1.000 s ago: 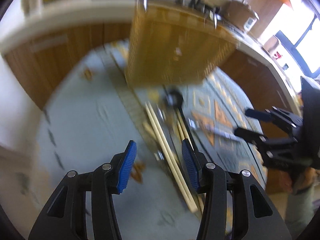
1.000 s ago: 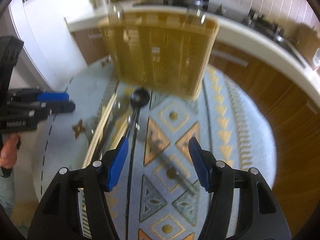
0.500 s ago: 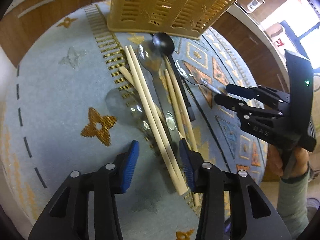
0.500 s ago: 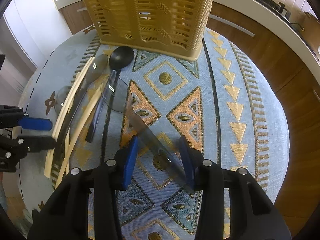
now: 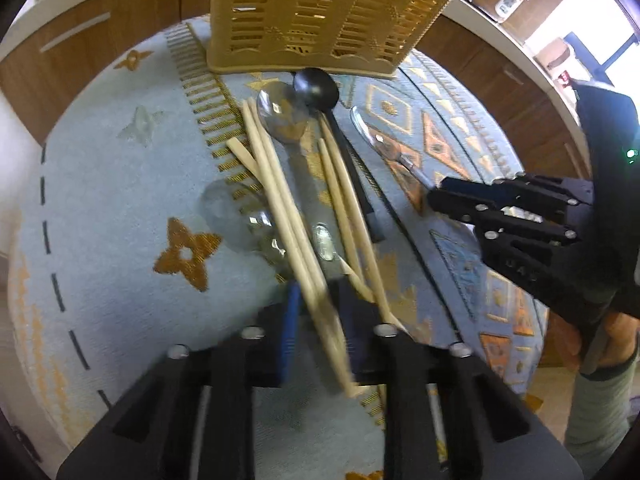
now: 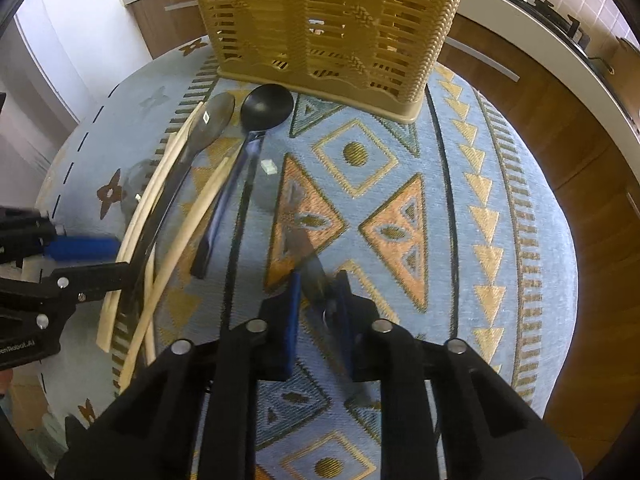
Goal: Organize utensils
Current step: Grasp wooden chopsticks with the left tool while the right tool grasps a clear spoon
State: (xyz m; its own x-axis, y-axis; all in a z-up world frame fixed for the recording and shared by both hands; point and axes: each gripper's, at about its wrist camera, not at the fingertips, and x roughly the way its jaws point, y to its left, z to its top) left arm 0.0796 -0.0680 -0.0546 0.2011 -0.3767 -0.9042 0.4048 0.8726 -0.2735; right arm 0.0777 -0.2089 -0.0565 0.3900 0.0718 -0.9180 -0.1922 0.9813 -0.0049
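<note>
While both tongs reach low and forward over the patterned blue-and-orange woven cloth (image 6: 400,184) on the tabletop, each has narrowed on a utensil. The left tongs (image 5: 316,320) are nearly closed around the near ends of a pair of pale wooden chopsticks (image 5: 280,196), which run up toward the slotted tan plastic utensil basket (image 5: 320,16) at the far edge of the cloth. Beside that pair lie a polished steel spoon (image 5: 280,114), a black plastic ladle (image 5: 316,86) and a second pair of wooden chopsticks (image 5: 344,196) — all loose on the cloth. The right tongs (image 6: 316,300) are pinched almost shut on the handle of a shiny metal spoon (image 6: 308,256), blurred, its bowl pointing toward the basket.

Half a second ago both tongs stood wide open above these utensils; now the blue pads have closed in and dropped lower — the other utensils have not shifted.
</note>
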